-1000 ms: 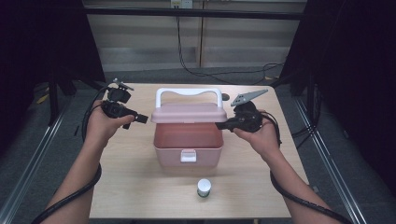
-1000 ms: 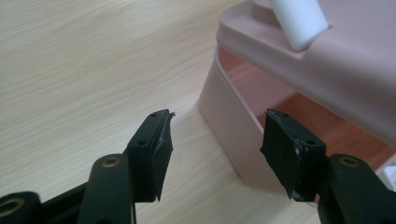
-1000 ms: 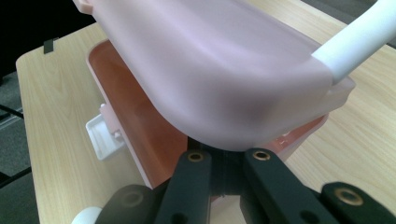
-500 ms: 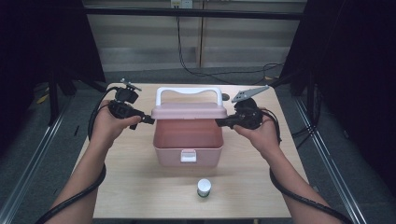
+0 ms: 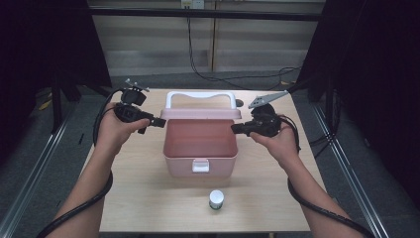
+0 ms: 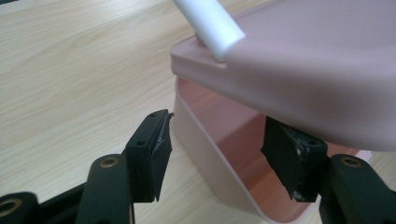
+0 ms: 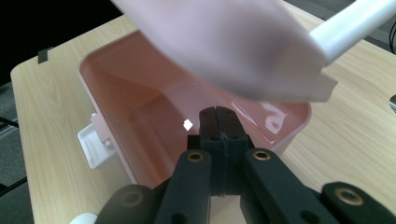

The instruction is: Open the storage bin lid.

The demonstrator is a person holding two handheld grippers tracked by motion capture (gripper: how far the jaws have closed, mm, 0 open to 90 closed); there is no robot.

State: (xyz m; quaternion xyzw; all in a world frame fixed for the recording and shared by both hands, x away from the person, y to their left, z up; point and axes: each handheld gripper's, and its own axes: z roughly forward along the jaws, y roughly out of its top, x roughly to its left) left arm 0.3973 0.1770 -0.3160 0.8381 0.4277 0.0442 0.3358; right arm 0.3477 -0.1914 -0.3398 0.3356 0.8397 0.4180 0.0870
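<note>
Pink plastic storage box (image 5: 200, 148) is sitting mid-way on the pale wooden surface (image 5: 138, 198), lid (image 5: 200, 114) swung up at the back with its white carry handle (image 5: 200, 96) on top. Latch tab (image 5: 200, 166) on the box front is hanging free, so the box is open and looking empty.

Left gripper (image 5: 157, 122) is coming at the box's left rear corner, fingers (image 6: 154, 156) apart and straddling the box side wall just under the lid edge, not pressing on it. My read: lining up to steady the wall or catch the lid. Right gripper (image 5: 236, 130) is at the box's right rear corner, fingers (image 7: 219, 123) pressed together on nothing, tip hovering over the rim (image 7: 299, 116). Probably propping or nudging the lid rather than gripping.

Small white jar with a green band (image 5: 216, 199) is standing in front of the box, well apart from it; likely waiting to go in.

High view is giving the layout: both hands flanking the box, jar position. Left gripper view is adding that the wall is sitting between the fingers with gaps either side. Right gripper view is looking into the box interior and confirming the fingers are together, with the lid underside blurred overhead.
</note>
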